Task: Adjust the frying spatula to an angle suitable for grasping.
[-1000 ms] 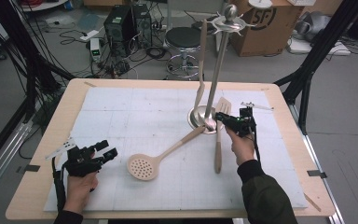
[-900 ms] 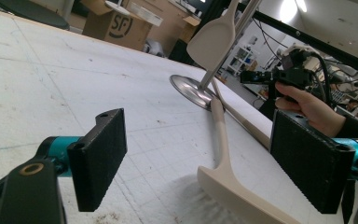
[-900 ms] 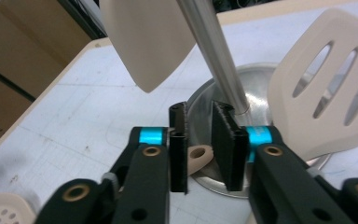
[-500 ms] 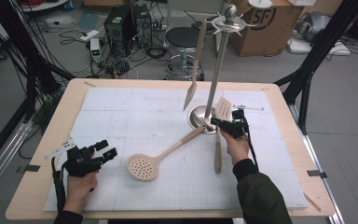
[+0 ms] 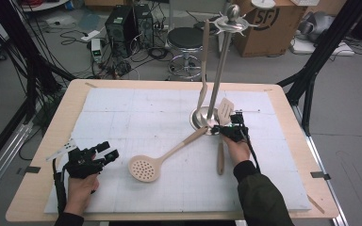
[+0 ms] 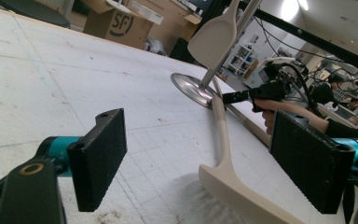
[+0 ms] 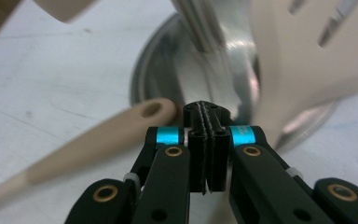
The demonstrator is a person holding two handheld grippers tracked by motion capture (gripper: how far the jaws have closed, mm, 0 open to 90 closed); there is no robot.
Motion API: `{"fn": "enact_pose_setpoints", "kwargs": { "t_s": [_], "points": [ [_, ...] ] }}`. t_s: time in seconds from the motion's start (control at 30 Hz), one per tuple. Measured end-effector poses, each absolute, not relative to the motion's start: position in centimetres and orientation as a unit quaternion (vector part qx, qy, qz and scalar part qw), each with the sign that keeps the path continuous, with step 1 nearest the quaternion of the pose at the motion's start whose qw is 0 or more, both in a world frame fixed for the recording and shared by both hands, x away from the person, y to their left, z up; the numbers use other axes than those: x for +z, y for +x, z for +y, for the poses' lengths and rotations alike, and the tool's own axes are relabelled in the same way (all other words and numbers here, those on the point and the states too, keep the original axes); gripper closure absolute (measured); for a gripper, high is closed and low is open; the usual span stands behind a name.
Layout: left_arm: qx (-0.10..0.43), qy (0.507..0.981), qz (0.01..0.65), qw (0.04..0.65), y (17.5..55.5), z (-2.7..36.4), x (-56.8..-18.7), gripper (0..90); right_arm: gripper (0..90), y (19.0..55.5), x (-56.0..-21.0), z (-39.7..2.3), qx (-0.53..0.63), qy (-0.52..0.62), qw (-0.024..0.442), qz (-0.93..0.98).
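The right gripper [image 5: 222, 131] reaches forward from the near edge of the worktop [image 5: 136, 101], wrist low, its tip at the round steel base of the stand [image 5: 202, 120] toward the far right. Its jaws have just been closing and now meet flat, clenched on nothing. Just beside them lie a slotted turner [image 5: 222, 141], pale beige with a brown handle pointing to the near edge, and the handle end of a skimmer [image 5: 162, 157]. The left gripper [image 5: 104, 157] rests at the near left corner, jaws released.
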State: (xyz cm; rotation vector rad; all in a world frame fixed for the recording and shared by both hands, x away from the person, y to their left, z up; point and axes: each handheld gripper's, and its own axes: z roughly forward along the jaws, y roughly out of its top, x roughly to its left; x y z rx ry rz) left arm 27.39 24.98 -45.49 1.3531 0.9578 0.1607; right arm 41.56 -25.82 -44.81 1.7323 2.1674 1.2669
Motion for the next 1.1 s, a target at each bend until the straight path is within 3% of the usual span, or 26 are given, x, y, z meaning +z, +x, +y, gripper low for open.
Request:
{"fn": "enact_pose_setpoints", "kwargs": {
  "t_s": [0.53, 0.63, 1.1],
  "points": [
    [0.073, 0.598, 0.428, 0.674, 27.0, 25.4, -45.6, 19.6, 90.0, 41.2, -44.7, -27.0, 0.362, 0.601, 0.075, 0.709],
    [0.071, 0.597, 0.428, 0.674, 27.0, 25.4, -45.6, 19.5, 90.0, 40.9, -45.1, -28.2, 0.392, 0.608, 0.046, 0.689],
    [0.071, 0.6, 0.429, 0.671, 27.0, 25.2, -45.6, 19.5, 90.0, 39.1, -45.3, -30.5, 0.4, 0.624, 0.064, 0.668]
  ]
}}
